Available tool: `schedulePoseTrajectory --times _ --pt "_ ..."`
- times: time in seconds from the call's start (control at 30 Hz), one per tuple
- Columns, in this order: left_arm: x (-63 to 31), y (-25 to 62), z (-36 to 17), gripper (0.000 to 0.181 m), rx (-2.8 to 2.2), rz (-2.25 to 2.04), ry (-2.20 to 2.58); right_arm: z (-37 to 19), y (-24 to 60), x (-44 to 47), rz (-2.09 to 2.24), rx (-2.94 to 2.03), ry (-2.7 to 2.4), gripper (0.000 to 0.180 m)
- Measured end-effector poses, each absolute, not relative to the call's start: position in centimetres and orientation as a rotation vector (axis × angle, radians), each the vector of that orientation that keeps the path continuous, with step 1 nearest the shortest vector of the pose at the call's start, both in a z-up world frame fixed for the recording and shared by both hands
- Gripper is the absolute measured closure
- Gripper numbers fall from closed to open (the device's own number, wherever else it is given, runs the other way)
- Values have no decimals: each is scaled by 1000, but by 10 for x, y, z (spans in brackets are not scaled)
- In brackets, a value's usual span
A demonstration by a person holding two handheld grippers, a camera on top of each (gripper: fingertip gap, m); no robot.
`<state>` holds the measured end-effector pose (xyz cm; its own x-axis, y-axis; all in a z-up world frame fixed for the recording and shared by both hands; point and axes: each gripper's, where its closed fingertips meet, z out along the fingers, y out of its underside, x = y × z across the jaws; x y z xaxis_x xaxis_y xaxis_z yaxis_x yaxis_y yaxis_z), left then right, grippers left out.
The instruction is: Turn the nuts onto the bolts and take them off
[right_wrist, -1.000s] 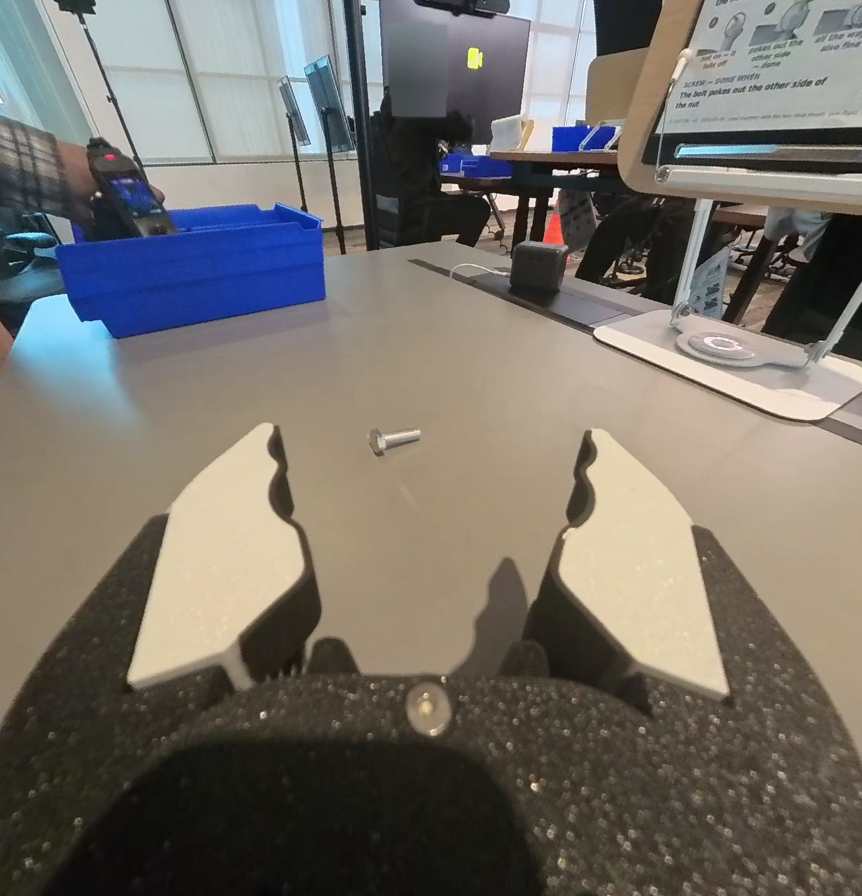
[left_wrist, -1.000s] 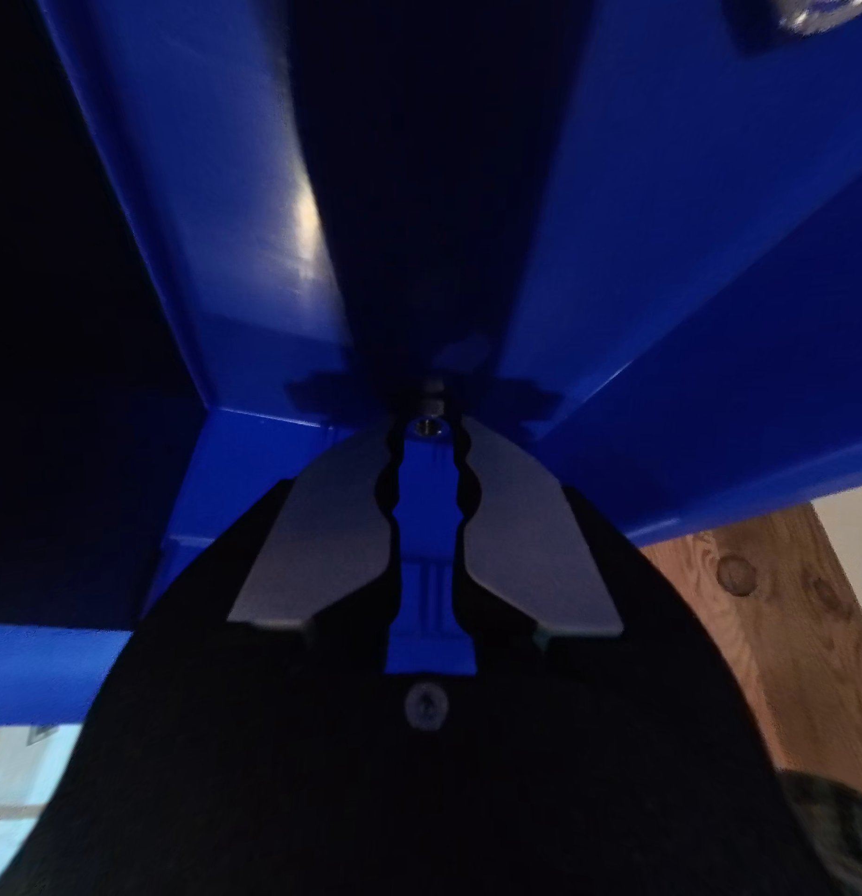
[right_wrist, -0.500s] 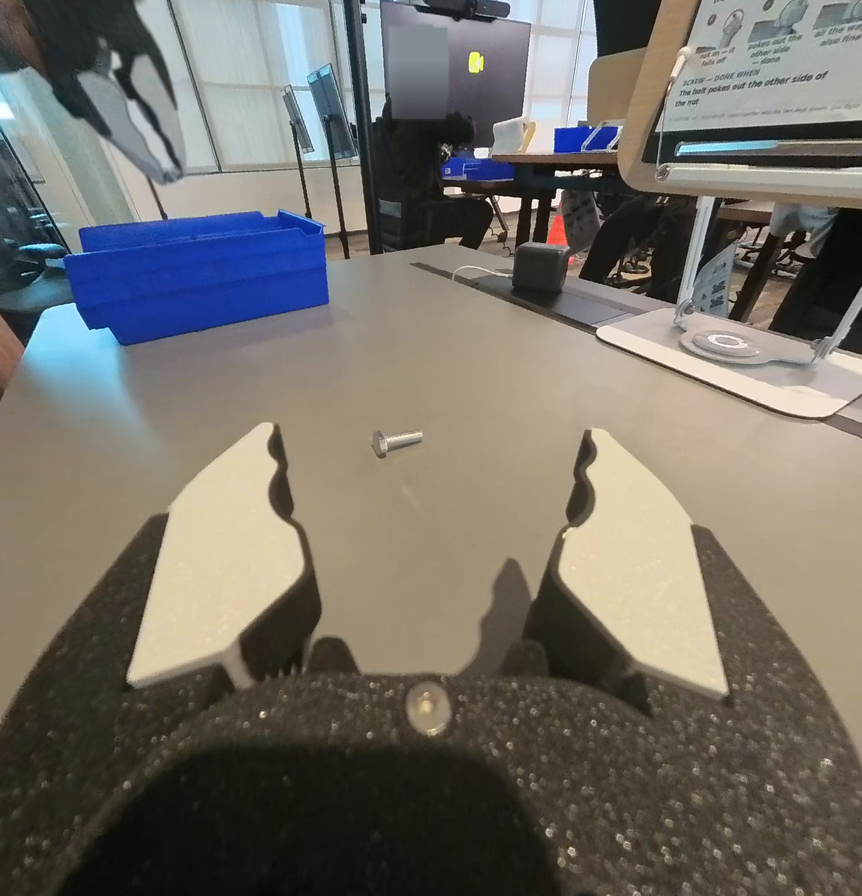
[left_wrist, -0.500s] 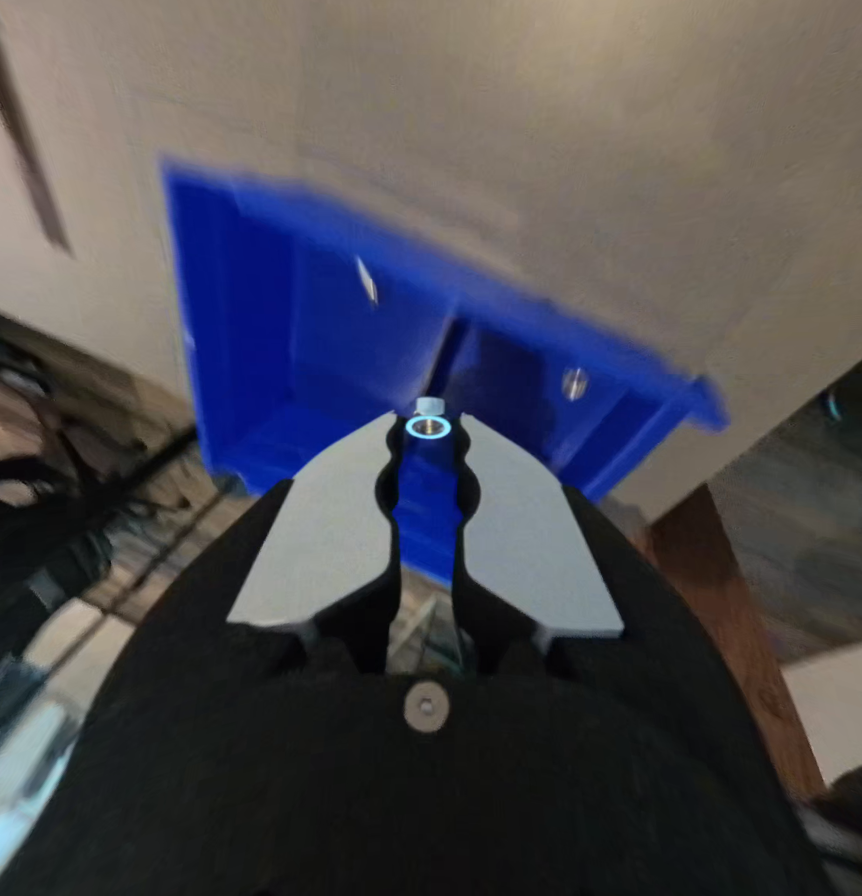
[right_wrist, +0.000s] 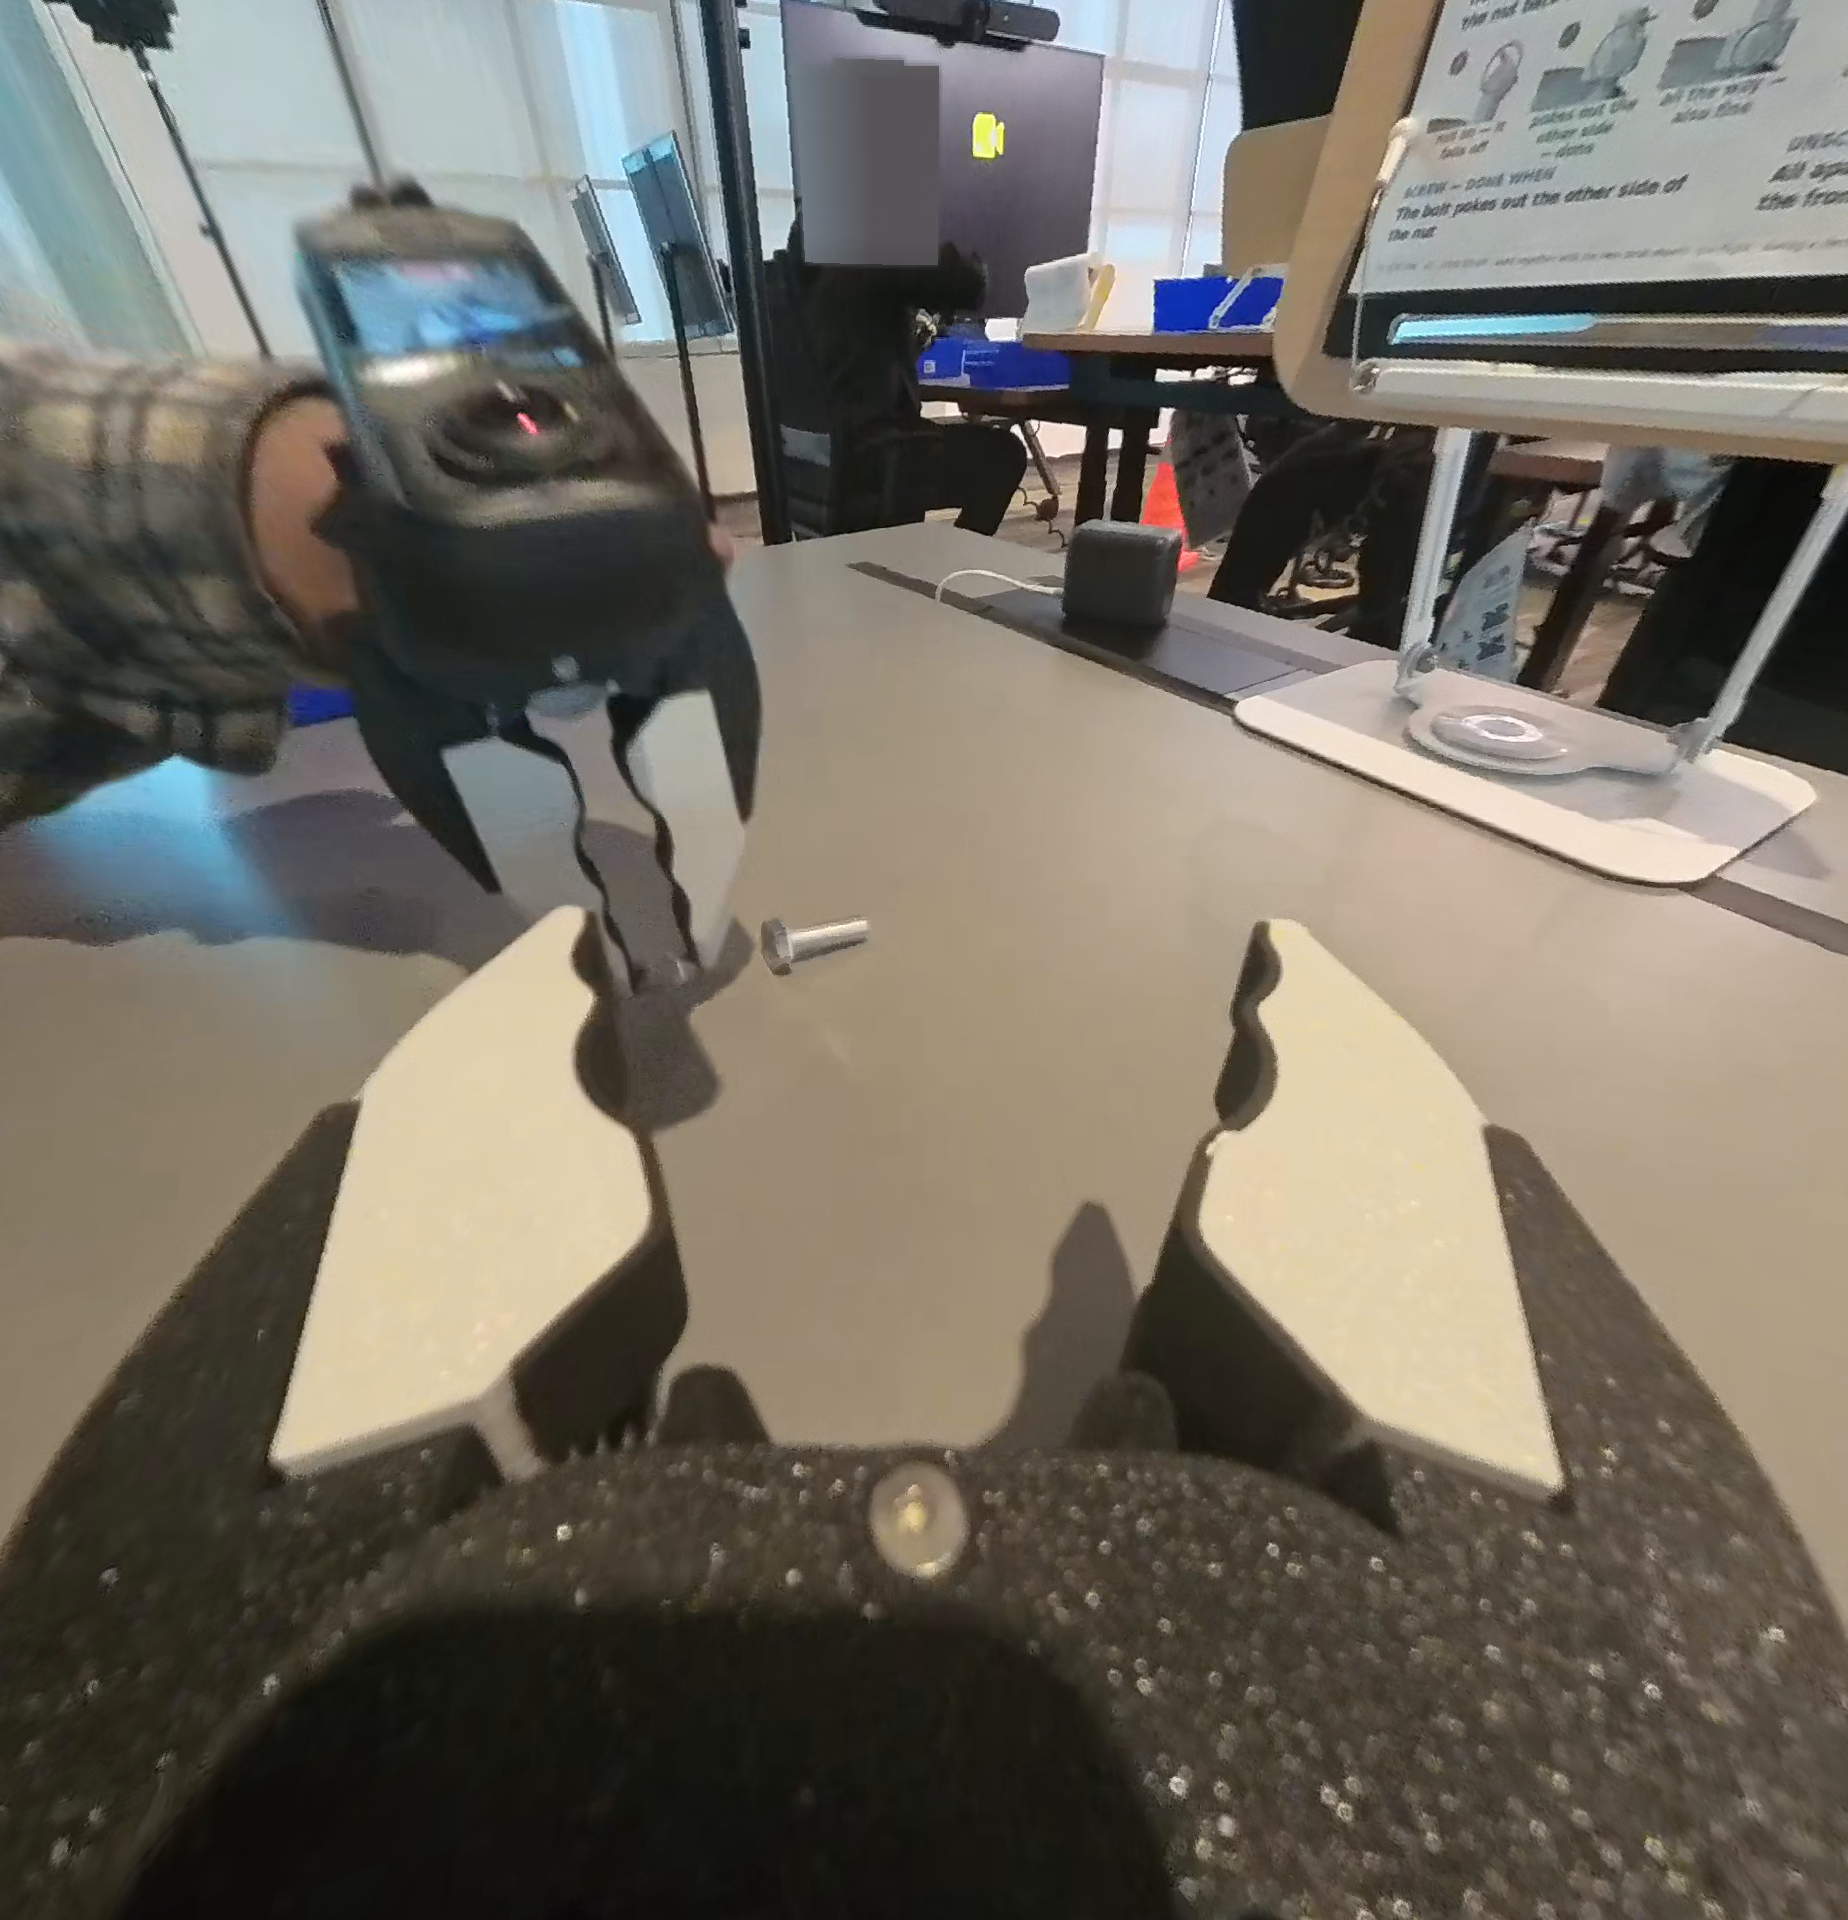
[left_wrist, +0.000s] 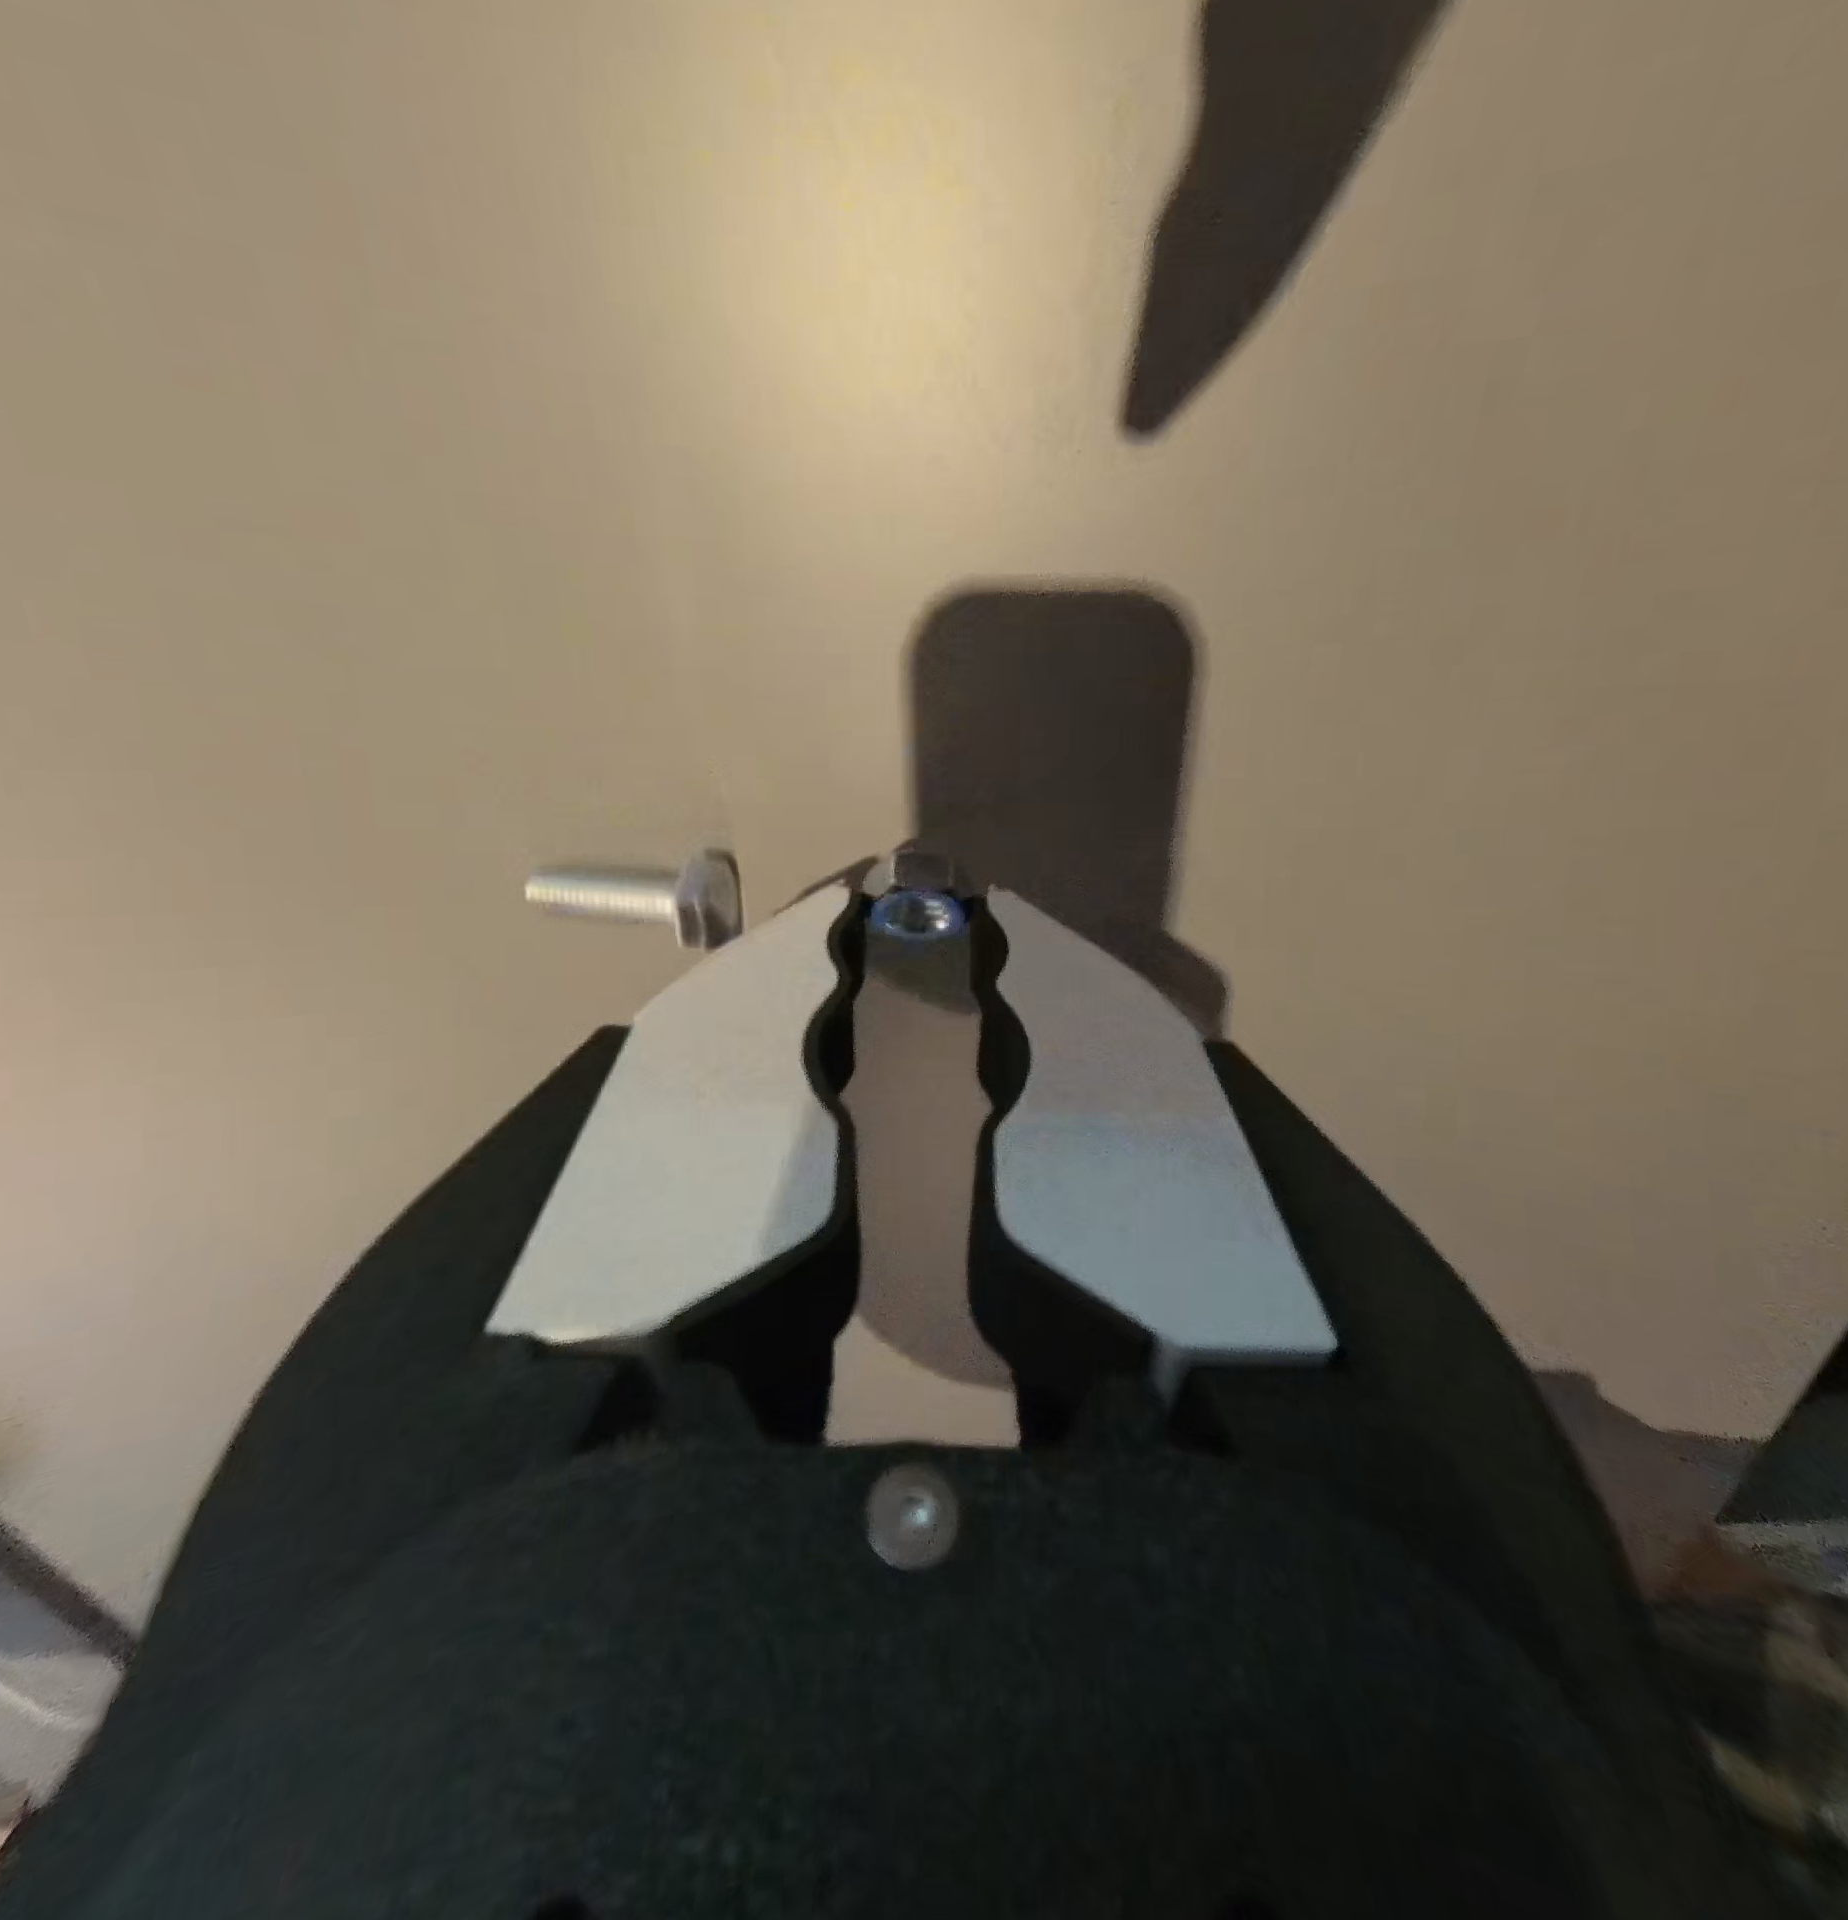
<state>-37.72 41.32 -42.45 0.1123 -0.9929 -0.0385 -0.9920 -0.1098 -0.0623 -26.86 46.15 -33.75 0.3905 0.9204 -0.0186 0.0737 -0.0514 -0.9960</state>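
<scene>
My left gripper (left_wrist: 918,909) is shut on a small silver nut (left_wrist: 918,914), held at its fingertips just above the grey table (left_wrist: 484,416). A silver hex bolt (left_wrist: 639,896) lies on its side on the table just left of the fingertips. In the right wrist view the left gripper (right_wrist: 662,966) points down at the table with the nut (right_wrist: 679,966) at its tips, and the bolt (right_wrist: 811,940) lies just right of it. My right gripper (right_wrist: 920,987) is open and empty, low over the table in front of the bolt.
A white stand base (right_wrist: 1522,769) with an instruction board (right_wrist: 1626,187) stands at the right. A dark cube (right_wrist: 1119,571) and a cable strip lie at the table's far edge. A person's plaid sleeve (right_wrist: 89,582) holds the left gripper. Other tables and people are behind. To the silver hex bolt (left_wrist: 639,896): left tips about 4 centimeters, right tips about 15 centimeters.
My left gripper has lifted the nut out of the blue bin and carried it down to the table beside the bolt. My right gripper has stayed still and open.
</scene>
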Motion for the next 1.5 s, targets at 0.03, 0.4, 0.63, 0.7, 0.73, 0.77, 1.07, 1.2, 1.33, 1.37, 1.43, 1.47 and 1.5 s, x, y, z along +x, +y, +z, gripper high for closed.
schedulePoseTrajectory --times 0.03,0.4,0.63,0.7,0.73,0.77,1.07,1.2,1.33,1.37,1.43,1.47,1.5 --pt "-373 415 -429 162 -2292 -44 2047 -336 462 -267 891 -1457 -943 68" --pt "-364 423 -437 162 -2293 -104 2010 -340 463 -267 881 -1474 -958 67" --pt "-368 425 -401 152 -2212 -425 1770 -347 456 -274 876 -1479 -1033 65" --pt "-378 433 -385 150 -2156 -518 1606 -349 454 -276 864 -1483 -1059 67" --pt "-384 438 -377 150 -2126 -574 1503 -350 454 -276 859 -1488 -1063 68" --pt "-392 444 -370 150 -2093 -625 1390 -351 455 -276 860 -1502 -1055 70" --pt "-477 484 -360 151 -1877 -710 669 -369 451 -332 887 -1911 -1027 94" --pt "-482 482 -349 150 -1829 -793 610 -384 456 -358 838 -1989 -1054 97" --pt "-483 479 -343 150 -1805 -808 610 -398 459 -368 825 -2029 -1067 102" --pt "-483 479 -342 151 -1803 -806 614 -402 458 -369 820 -2042 -1075 102" --pt "-482 478 -343 151 -1809 -801 623 -408 457 -373 798 -2062 -1088 102" --pt "-482 478 -344 151 -1813 -796 627 -411 456 -374 776 -2072 -1097 102" --pt "-482 478 -344 151 -1818 -792 630 -414 457 -375 754 -2079 -1104 102"
